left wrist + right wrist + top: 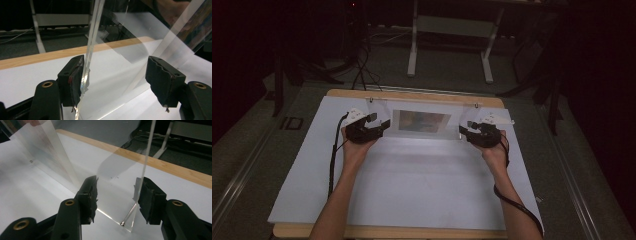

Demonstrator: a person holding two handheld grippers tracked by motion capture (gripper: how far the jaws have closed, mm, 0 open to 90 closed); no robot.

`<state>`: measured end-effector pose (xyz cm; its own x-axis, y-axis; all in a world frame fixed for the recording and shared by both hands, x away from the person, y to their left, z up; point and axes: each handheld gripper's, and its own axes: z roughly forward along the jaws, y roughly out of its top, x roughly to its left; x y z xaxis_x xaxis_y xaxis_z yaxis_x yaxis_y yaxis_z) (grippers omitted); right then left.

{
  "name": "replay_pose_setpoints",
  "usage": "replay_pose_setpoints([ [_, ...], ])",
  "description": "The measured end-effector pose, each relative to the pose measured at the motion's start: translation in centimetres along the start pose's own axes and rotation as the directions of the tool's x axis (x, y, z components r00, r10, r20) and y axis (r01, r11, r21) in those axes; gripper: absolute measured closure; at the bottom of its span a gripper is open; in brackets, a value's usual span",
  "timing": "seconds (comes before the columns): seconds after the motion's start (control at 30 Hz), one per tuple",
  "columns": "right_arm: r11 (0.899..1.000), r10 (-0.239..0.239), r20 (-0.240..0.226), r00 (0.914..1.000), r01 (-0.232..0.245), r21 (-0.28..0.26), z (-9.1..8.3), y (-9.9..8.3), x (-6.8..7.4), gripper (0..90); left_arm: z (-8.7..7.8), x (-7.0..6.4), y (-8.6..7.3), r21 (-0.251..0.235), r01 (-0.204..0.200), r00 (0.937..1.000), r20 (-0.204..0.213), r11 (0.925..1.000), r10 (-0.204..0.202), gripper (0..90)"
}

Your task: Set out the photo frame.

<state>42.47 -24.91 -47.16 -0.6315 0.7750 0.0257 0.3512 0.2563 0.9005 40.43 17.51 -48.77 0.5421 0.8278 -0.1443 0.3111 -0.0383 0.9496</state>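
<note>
while both sets of jaws stand apart, the left gripper [371,127] has the clear acrylic frame's [424,107] left edge against its left pad and the right gripper [472,131] straddles the right edge. frame stands upright on the white sheet [412,180], near the table's [337,93] far edge; open sheet lies toward the person.

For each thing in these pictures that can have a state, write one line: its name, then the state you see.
Clear acrylic frame: upright on the table, its two panels parted, between the two tools.
Picture: inside the frame, tilted.
Left tool: open, one jaw against the edge of a clear panel.
Right tool: open, jaws either side of a panel's corner, not clamped.
White sheet: flat on the wooden table.
</note>
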Motion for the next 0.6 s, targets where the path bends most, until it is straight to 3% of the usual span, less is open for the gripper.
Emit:
replay_pose_setpoints([
  [0.17, 1.000, -0.006, 0.027, 0.9996, 0.006, 0.005, 0.2, 0.1, 0.2, 51.8, 0.4, -0.4, 0.2, 0.030, -0.034, 0.9983, -0.046, 0.9990, 0.035, 32.3],
  [0.2, 1.000, -0.008, 0.035, 0.9994, 0.008, 0.007, 0.3, 0.2, 0.3, 51.8, 0.5, -0.6, 0.3, 0.040, -0.055, 0.9964, -0.062, 0.9977, 0.057, 32.3],
  [0.37, 0.999, -0.052, 0.090, 0.9946, 0.052, 0.010, 0.5, 0.1, 1.0, 51.4, 0.6, -0.7, 0.4, 0.045, -0.068, 0.9947, -0.075, 0.9967, 0.071, 32.6],
  [0.43, 0.998, -0.061, 0.100, 0.9931, 0.059, 0.021, 0.6, 0.3, 1.1, 51.0, 0.6, -0.8, 0.5, 0.051, -0.078, 0.9928, -0.087, 0.9956, 0.083, 32.5],
  [0.53, 0.997, -0.068, 0.112, 0.9914, 0.065, 0.034, 0.7, 0.5, 1.2, 50.9, 0.9, -1.2, 0.7, 0.079, -0.122, 0.9842, -0.119, 0.9893, 0.131, 32.3],
  [0.6, 0.997, -0.066, 0.117, 0.9909, 0.063, 0.035, 0.7, 0.6, 1.2, 50.9, 0.9, -1.2, 0.7, 0.084, -0.124, 0.9835, -0.122, 0.9888, 0.134, 32.1],
])
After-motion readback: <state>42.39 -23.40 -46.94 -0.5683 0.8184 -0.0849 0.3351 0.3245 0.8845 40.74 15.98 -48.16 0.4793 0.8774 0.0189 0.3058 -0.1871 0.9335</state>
